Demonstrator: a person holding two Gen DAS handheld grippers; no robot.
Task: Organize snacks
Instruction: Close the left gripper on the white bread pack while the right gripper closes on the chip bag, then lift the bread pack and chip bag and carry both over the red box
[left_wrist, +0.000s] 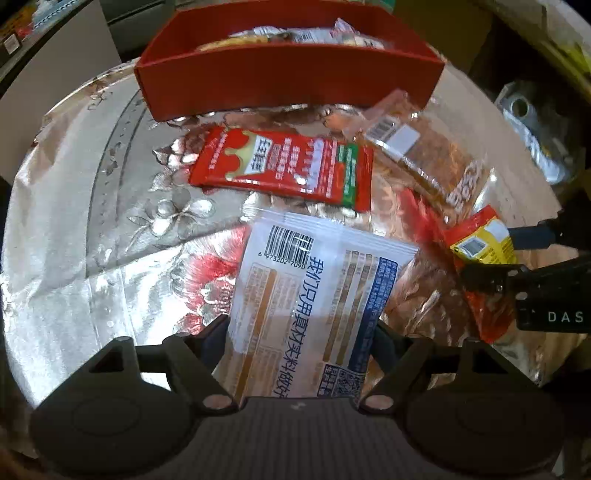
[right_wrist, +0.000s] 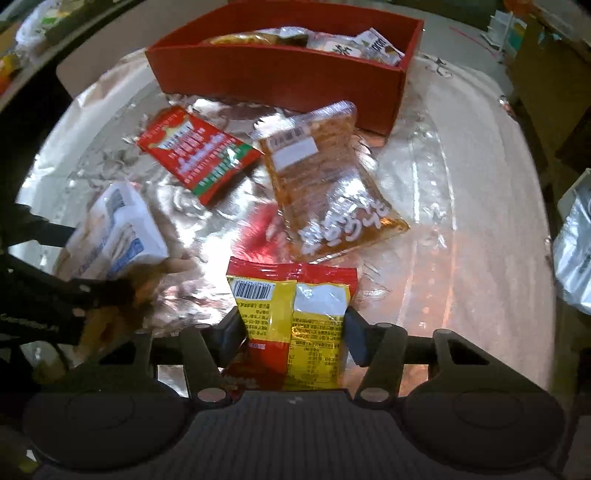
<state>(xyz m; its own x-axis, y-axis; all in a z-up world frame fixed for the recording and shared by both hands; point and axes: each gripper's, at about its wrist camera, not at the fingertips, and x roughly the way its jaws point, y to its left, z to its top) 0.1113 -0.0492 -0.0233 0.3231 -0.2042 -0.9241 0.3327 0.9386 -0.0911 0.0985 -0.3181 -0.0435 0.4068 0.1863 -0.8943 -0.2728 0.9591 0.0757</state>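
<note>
My left gripper (left_wrist: 301, 332) is shut on a white snack packet (left_wrist: 317, 295) with a barcode and blue panel, held above the table. It also shows in the right wrist view (right_wrist: 118, 229) at left. My right gripper (right_wrist: 293, 328) is shut on a red and yellow snack packet (right_wrist: 295, 317), which also shows in the left wrist view (left_wrist: 480, 243) at right. A red flat packet (left_wrist: 284, 166) (right_wrist: 199, 155) and a clear orange packet (left_wrist: 432, 162) (right_wrist: 325, 184) lie on the table. A red box (left_wrist: 288, 74) (right_wrist: 280, 77) holds several snacks at the back.
The table is covered with a shiny floral cloth (left_wrist: 110, 221) (right_wrist: 461, 184). A silvery bag (right_wrist: 576, 258) sits off the right edge. Cardboard boxes (right_wrist: 546, 74) stand beyond the table at the far right.
</note>
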